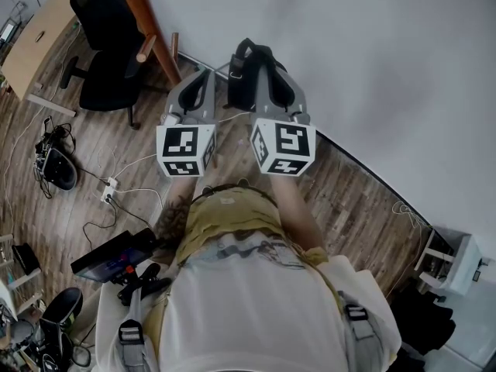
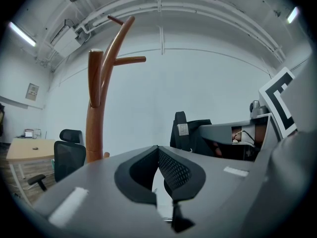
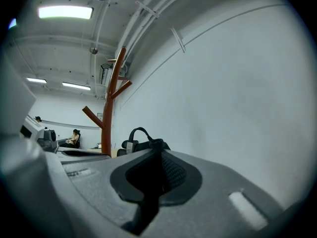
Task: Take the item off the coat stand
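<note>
The brown wooden coat stand (image 1: pixel 147 22) rises at the upper left of the head view, a short way left of both grippers. Its branching pegs (image 2: pixel 116 43) look bare in both gripper views, where the trunk (image 3: pixel 110 108) stands against the white wall. A black bag (image 1: pixel 252 68) with a strap loop (image 3: pixel 141 133) hangs at the tip of my right gripper (image 1: pixel 267 72), which is shut on it. The bag is clear of the stand. My left gripper (image 1: pixel 205 72) is level beside it, shut with nothing in it, its pads (image 2: pixel 166 167) meeting.
A black office chair (image 1: pixel 108 37) and a light wood desk (image 1: pixel 39 37) stand left of the coat stand. Cables and a power strip (image 1: pixel 108 192) lie on the wood floor. The white wall (image 1: pixel 349 53) is straight ahead. A white cabinet (image 1: pixel 457 262) stands at the lower right.
</note>
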Tool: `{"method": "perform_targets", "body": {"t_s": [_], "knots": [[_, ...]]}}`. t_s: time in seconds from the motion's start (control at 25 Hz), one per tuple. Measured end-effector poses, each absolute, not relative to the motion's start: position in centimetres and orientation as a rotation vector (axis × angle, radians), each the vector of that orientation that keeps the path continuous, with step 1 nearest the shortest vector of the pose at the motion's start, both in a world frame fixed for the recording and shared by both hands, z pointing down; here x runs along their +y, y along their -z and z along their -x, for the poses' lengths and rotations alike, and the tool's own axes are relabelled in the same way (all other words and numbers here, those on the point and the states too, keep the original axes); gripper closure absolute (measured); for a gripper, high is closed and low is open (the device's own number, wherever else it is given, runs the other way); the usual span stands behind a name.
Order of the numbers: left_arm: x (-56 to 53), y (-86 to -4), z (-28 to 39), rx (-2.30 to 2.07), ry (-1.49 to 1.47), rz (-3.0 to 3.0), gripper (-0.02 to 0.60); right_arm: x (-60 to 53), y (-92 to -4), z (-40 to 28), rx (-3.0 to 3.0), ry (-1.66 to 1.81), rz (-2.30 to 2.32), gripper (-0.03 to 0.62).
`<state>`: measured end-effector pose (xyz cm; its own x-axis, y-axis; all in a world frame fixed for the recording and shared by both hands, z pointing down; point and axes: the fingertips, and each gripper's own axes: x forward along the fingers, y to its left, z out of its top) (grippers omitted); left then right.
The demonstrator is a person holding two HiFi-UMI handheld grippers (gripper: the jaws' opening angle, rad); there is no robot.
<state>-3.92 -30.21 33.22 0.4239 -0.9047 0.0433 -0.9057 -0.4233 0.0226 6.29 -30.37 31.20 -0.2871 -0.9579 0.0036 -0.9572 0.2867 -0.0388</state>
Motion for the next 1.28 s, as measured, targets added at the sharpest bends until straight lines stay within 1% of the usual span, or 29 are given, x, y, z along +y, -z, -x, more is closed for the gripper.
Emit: {"method": "perform_targets", "body": {"t_s": [1.28], "knots": [[-30.25, -33.78, 4.07, -1.655, -0.047, -2.598, 0.583, -30.06, -30.70, -6.19, 2.517, -0.013, 1.873, 0.591]]}}
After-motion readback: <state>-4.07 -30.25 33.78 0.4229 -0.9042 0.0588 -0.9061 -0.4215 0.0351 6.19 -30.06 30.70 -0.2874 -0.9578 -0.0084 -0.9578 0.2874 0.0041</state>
